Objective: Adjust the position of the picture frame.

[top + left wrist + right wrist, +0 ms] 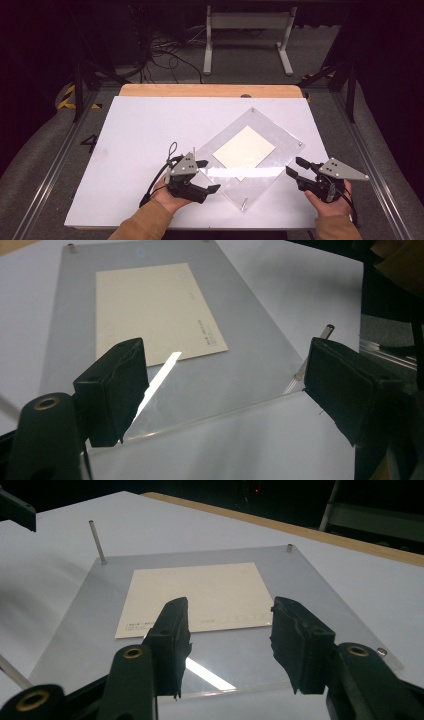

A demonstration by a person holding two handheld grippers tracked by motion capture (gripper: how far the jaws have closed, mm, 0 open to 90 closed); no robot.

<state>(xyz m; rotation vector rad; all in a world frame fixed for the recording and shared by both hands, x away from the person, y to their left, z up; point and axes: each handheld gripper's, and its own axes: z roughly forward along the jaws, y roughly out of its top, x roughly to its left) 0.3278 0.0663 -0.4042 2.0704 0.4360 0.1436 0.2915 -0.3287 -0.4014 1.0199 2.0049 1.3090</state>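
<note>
A clear acrylic sheet (280, 140), turned like a diamond, lies flat on a white table (140, 130), toward four o'clock of its centre. A cream card (244, 146) sits under the plastic, apparently pressed flat for display. Thin metal pins (96, 541) stand at the sheet's corners, likely as spacers. The left gripper (205, 176) waits at the sheet's eight o'clock edge, jaws spread wide. The right gripper (295, 167) faces its four o'clock edge, jaws parted and empty, seemingly ready to lift together.

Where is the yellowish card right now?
The cream card lies flat under the clear plastic sheet, middle-right of the white table, between both open tongs in the high view.
</note>
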